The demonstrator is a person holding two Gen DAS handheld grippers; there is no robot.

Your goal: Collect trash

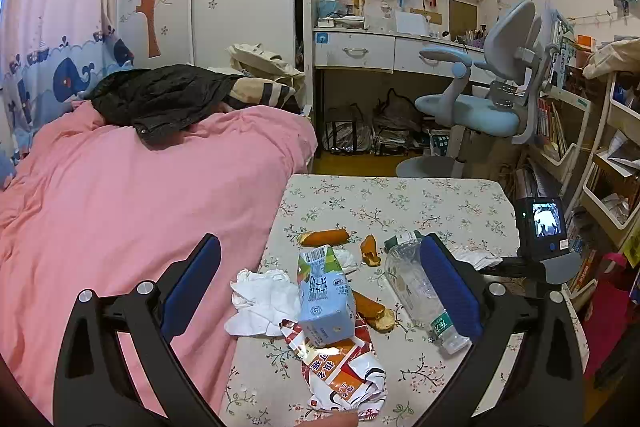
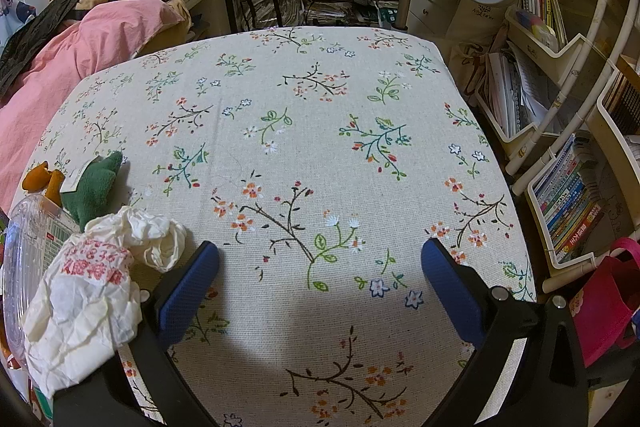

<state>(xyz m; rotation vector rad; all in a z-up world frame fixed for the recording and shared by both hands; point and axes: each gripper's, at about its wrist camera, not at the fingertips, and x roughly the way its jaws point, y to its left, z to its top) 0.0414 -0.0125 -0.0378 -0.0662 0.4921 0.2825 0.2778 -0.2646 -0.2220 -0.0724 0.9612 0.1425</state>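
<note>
My left gripper (image 1: 320,267) gapes wide, milk carton (image 1: 326,301) ahead between its fingers. My right gripper (image 2: 320,267) open, crumpled paper (image 2: 86,291) beside its left finger.

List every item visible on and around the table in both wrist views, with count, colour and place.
milk carton: 1, pale blue, table centre, on the wrapper
snack wrapper: 1, orange-white, near edge
plastic bottle: 1, clear, lying right of the carton
crumpled tissue: 1, white, left table edge
orange peels: several, around the carton
crumpled paper: 1, white with red print, beside the bottle
green cloth: 1, by the bottle
table: 1, floral cloth
bed cover: pink, left
desk chair: 1, blue-grey, behind
left gripper: open
right gripper: open, over bare cloth
</note>
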